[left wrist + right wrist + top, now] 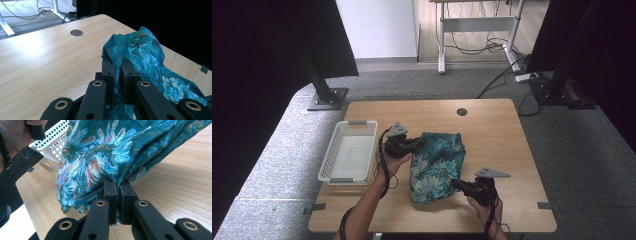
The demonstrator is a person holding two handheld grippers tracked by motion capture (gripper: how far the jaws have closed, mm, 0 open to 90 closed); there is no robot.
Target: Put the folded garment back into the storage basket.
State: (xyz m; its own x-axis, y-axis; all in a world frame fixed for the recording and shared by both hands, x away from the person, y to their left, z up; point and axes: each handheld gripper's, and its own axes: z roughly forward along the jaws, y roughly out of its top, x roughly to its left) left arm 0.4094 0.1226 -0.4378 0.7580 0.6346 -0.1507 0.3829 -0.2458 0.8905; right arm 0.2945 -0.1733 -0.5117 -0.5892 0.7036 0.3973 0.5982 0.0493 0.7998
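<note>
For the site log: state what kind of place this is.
Probably a lab or office recording space: a wooden table on grey carpet, black camera-rig posts, and loose floor cables under a desk frame behind.

a white perforated basket [348, 156] sits at the wooden table's [497, 135] left edge.

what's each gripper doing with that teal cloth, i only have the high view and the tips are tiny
Observer: In the left gripper view, the left gripper is shut on a fold of the teal cloth, fabric pinched between its jaws.
Operator: and the right one
Observer: In the right gripper view, the right gripper is shut on the cloth's lower edge, and the fabric hangs in folds above the table.
Operator: anything near the cloth on that side
Observer: The same view shows the white basket with its perforated wall just behind the cloth, next to the person's left hand.
</note>
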